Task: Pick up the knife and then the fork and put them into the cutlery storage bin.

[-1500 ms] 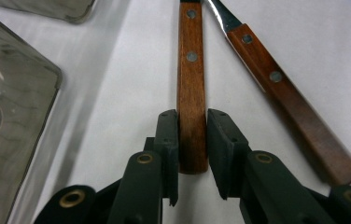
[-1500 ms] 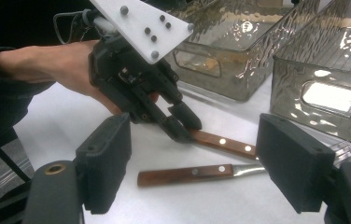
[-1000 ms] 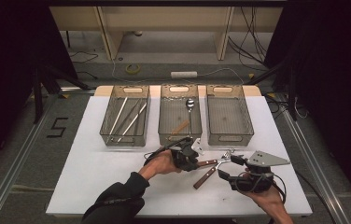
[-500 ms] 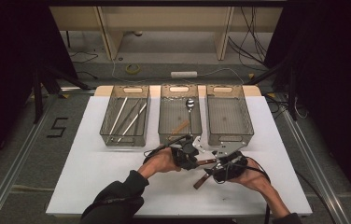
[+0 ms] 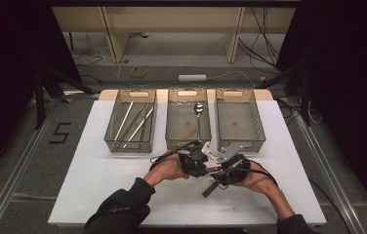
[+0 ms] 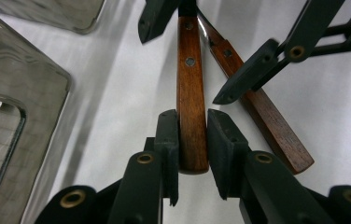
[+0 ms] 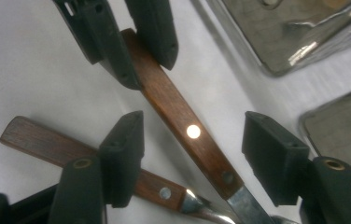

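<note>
Inside middle bin [image 5: 174, 127], spoon [image 5: 198, 109]

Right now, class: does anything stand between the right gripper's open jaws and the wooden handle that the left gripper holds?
Nothing visible does. The right gripper already straddles the held handle, its jaws apart and just closing, pads not yet touching. The left gripper is shut on that handle's end. A second handle lies beside it on the table, passing under one jaw.

3 bins [image 5: 130, 119] behind grippers; 2 utensils [image 6: 190, 88] crossed on table [image 5: 93, 170] (near front).
</note>
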`<state>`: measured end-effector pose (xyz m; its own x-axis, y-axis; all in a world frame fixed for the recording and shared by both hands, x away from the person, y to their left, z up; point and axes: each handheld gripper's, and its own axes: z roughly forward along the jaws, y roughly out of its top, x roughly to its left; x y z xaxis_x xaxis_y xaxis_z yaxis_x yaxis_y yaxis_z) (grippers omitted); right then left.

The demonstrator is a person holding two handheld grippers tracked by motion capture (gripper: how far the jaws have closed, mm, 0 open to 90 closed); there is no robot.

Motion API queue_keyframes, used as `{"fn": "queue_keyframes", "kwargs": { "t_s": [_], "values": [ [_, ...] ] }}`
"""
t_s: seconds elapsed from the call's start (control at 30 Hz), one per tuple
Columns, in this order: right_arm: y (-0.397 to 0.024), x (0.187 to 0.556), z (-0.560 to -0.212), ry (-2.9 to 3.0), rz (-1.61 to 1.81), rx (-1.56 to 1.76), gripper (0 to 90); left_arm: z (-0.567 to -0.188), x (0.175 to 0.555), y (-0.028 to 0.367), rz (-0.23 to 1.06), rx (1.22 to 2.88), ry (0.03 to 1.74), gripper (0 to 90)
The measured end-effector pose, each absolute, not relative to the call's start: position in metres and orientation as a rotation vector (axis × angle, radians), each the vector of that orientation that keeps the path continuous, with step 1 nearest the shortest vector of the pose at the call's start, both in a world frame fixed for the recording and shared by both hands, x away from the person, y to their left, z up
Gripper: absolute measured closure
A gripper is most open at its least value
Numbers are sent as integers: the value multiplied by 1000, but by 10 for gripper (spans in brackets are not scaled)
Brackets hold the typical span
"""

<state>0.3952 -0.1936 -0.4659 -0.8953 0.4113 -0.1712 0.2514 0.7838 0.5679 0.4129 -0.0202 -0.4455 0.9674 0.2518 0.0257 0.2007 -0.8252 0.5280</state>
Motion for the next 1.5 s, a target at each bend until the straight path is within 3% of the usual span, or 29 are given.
{"fn": "queue_keyframes", "kwargs": {
  "t_s": [0.7,1.03,1.1,1.3,1.5],
  "values": [
    [-188,394,-470,2682,693,328,641,-445,412,-17,121,2549,297,739],
    [-185,386,-461,2628,602,122,753,-438,418,-7,144,2455,329,697],
    [-183,384,-459,2600,584,91,769,-434,419,-3,151,2435,346,654],
    [-186,383,-455,2590,547,76,770,-418,413,19,189,2344,408,413],
    [-189,380,-444,2557,575,117,771,-400,397,52,244,2212,485,321]
  ]
}}
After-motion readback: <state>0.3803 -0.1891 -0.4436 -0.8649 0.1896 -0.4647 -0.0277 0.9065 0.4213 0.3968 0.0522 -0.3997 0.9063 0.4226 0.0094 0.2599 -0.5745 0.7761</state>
